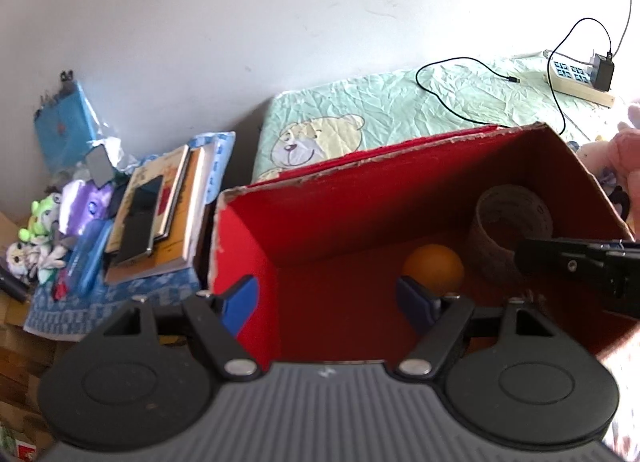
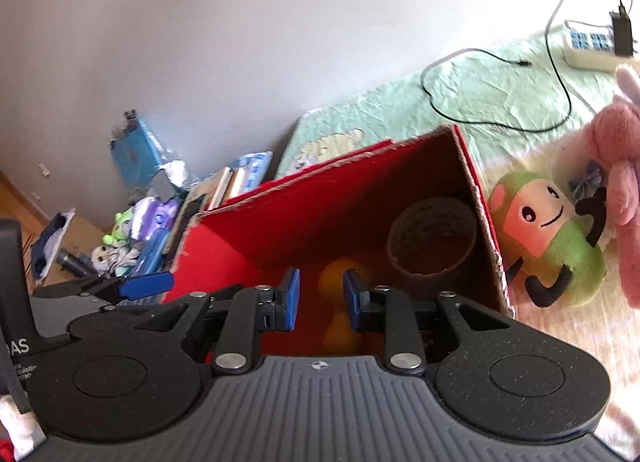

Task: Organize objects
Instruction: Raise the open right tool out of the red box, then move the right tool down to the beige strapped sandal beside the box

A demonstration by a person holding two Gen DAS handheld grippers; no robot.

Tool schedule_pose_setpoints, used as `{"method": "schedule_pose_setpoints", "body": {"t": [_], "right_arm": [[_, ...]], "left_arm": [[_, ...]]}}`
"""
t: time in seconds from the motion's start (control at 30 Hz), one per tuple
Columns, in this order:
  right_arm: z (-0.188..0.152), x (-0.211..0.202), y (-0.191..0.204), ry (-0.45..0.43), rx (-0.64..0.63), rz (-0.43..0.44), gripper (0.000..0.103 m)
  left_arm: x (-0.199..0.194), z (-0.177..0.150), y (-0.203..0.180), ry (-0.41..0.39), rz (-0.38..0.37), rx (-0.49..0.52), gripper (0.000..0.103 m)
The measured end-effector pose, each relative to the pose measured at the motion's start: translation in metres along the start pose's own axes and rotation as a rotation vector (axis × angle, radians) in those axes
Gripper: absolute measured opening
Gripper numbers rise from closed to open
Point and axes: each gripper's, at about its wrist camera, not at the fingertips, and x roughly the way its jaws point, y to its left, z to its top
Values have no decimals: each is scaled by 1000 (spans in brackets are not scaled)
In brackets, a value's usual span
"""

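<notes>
Right wrist: red box (image 2: 320, 198) already holds tape roll (image 2: 434, 238) and orange balls (image 2: 340, 274). Plush toys (image 2: 548, 246) beside box, clutter (image 1: 120, 214) left, unsorted. Right gripper (image 2: 320, 298) fingers narrowly apart, empty; left gripper (image 1: 328, 302) released wide, empty.

Legible text: letters "AS", start cut off, white on the black plastic gripper body (image 2: 18, 346) at 9 o'clock in the right wrist view; smaller lines beneath, unreadable.
</notes>
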Motion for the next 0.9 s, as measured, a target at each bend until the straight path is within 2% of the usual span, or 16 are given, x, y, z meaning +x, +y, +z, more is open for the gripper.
{"method": "schedule_pose_setpoints", "body": {"t": [0.13,0.27,0.47,0.7,0.8,0.9], "right_arm": [[-10,-12,5,-38,-8,32,28],[-19,-24,6,-87,-11,54,35],[-28,-38,9,-88,-29,86,37],[-42,-52,6,-57,-68,183,37],[-52,-51,0,-9,-65,223,37],[-64,-42,-8,63,-54,222,37]], "left_arm": [[-20,-9,-3,-28,47,13,80],[-36,-18,0,-43,65,3,81],[-55,-30,-2,-44,83,-2,83],[-73,-47,7,-39,40,-41,83],[-79,-56,8,-46,-1,-40,83],[-80,-68,7,-30,-70,-35,83]]}}
